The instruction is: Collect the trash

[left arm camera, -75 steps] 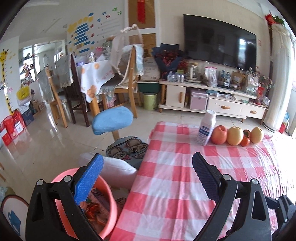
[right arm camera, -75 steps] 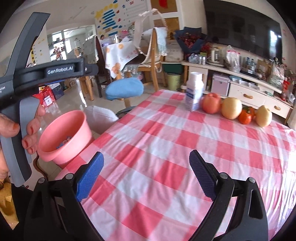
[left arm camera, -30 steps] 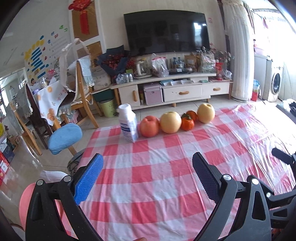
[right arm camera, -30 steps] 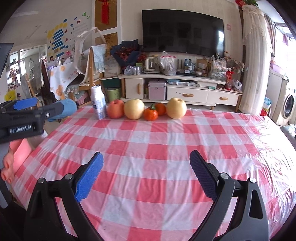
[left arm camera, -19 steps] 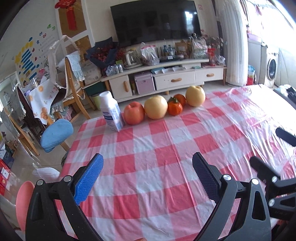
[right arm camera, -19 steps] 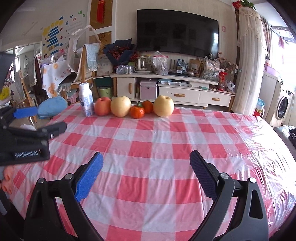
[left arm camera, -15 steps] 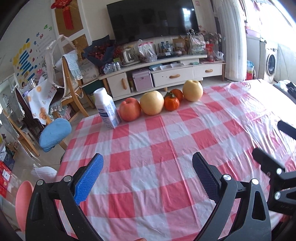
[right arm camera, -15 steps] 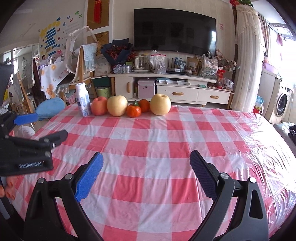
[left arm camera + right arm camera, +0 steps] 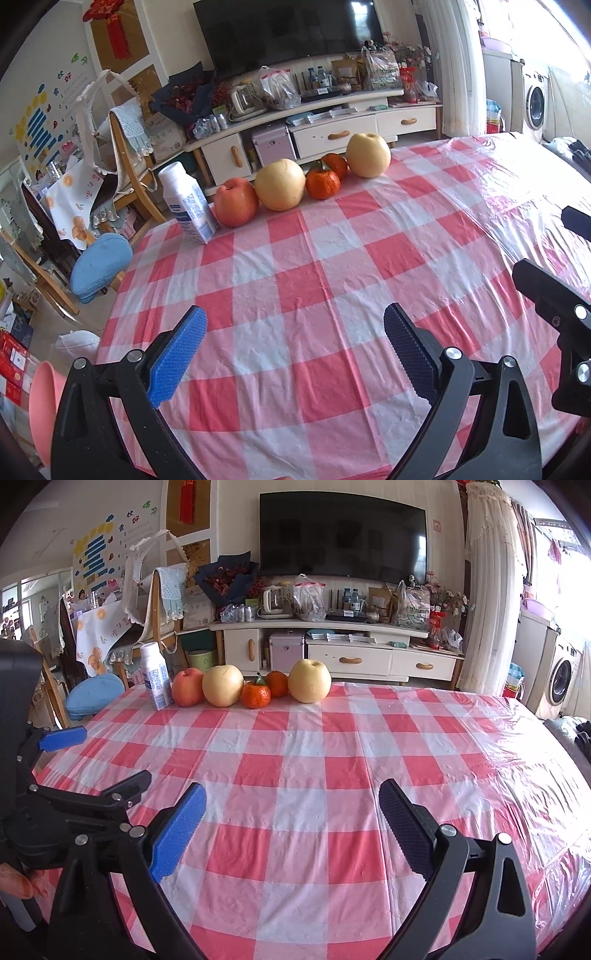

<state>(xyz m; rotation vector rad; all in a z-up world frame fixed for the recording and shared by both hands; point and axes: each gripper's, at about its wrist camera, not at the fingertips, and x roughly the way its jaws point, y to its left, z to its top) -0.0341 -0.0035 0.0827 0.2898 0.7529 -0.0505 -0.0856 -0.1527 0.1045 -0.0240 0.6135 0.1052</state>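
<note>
Along the surface's (image 9: 295,760) far edge: milk carton (image 9: 154,676), apple (image 9: 187,691), two pears (image 9: 222,685), two tangerines (image 9: 255,695).

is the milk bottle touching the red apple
Apart: the right wrist view shows a strip of tablecloth between the milk bottle and the red apple.

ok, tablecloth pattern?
Red, pink and white check tablecloth, under clear plastic; right wrist view shows it best.
</note>
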